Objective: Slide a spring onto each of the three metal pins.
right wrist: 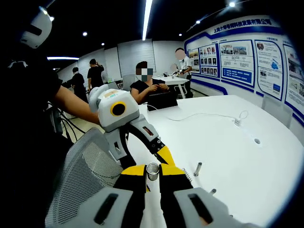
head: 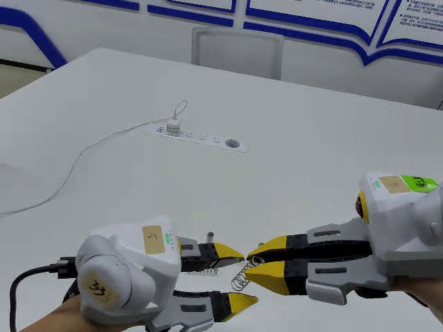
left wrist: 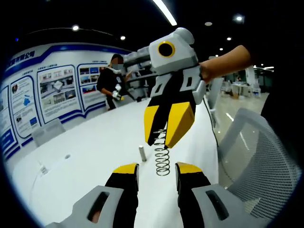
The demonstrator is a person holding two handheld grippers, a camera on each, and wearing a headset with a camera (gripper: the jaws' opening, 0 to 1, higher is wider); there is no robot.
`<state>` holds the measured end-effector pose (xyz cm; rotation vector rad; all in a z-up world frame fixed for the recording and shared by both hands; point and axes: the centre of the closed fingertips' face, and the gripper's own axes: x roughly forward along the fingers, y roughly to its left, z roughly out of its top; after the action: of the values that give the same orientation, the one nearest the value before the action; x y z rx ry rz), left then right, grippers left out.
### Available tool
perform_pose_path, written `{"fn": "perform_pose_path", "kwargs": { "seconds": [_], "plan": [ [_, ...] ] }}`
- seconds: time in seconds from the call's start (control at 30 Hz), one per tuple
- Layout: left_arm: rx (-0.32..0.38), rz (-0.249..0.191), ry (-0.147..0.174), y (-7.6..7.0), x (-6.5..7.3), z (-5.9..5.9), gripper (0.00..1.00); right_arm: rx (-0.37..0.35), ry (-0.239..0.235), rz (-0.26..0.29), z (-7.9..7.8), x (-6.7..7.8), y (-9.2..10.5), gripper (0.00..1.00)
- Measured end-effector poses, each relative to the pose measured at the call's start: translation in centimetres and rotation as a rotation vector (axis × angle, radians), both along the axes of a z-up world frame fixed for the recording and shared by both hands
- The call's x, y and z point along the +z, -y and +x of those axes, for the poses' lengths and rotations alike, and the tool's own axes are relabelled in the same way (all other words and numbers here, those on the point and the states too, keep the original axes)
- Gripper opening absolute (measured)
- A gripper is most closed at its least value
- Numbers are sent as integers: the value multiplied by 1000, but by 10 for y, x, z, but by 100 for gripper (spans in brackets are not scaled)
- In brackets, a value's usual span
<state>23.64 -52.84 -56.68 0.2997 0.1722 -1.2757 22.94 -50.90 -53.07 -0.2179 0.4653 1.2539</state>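
- Spring (left wrist: pixel 162 159) is pinched by its top coils between the jaws of the right gripper (left wrist: pixel 161 142) at the centre of the left gripper view. Its lower coils hang free just above the counter (left wrist: pixel 95 156).
- The left gripper (left wrist: pixel 156 169) is seen at the bottom of that view with its jaws spread, one on each side of the hanging spring. Nothing is gripped by them.
- A metal pin (left wrist: pixel 141 153) is seen upright on the counter just left of the spring, bare and apart from it.
- In the right gripper view a second pin (right wrist: pixel 212 191) is seen at lower right of centre, also bare. A third cannot be made out, so none of the three springs is judged to be placed yet.
- A missed pin is the likeliest fault. The spring is held at one end only, so its free end may sway or bend and be set down beside the pin tip.
- The spring may be shot out of the jaws if it is pressed against the pin off-axis, and then rolled away across the counter.
- The coils may be crushed or kinked if the pinch is tightened.
- The pin may be knocked over if the spread left jaws are closed or swept sideways. Whether it is fixed to the counter cannot be told.
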Motion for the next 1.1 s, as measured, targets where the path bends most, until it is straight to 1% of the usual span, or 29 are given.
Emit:
{"fn": "perform_pose_path", "kwargs": {
  "seconds": [0.03, 0.07, 0.13, 0.2, 0.3, 0.43, 0.5, 0.53, 0.6, 0.63, 0.8, 0.9, 1.1],
  "plan": [
    [6, 1, 4, -1, 0, 1, 32, -4, 1, -1, 1, 0, 1, 10],
    [13, -5, -3, -3, 0, 3, 33, -9, 2, -3, 3, 1, 2, 10],
    [24, -12, -17, -4, 0, 4, 39, -22, 6, -7, 6, 1, 4, 10],
    [29, -9, -21, -6, -2, 5, 44, -35, 11, -8, 10, 2, 7, 10],
    [35, -4, -27, -12, -4, 7, 48, -56, 19, -9, 15, 4, 12, 10],
    [89, -12, -36, -24, -5, 15, 60, -90, 27, -21, 24, 4, 20, 10],
    [118, -23, -41, -29, -4, 20, 65, -124, 15, -21, 29, 5, 25, 10],
    [128, -29, -45, -31, -4, 21, 66, -140, 14, -24, 32, 5, 26, 11],
    [147, -42, -56, -36, -3, 24, 68, -164, 30, -44, 39, 4, 32, 11],
    [154, -43, -57, -38, -3, 25, 69, -174, 29, -48, 42, 4, 33, 11],
    [187, -30, -68, -50, -8, 29, 74, -226, 34, -70, 57, 1, 43, 11],
    [212, -32, -86, -58, -12, 32, 77, -251, 37, -91, 65, -3, 48, 11],
    [245, -40, -100, -67, -13, 35, 81, -305, 23, -123, 81, -14, 58, 11]
  ]
}}
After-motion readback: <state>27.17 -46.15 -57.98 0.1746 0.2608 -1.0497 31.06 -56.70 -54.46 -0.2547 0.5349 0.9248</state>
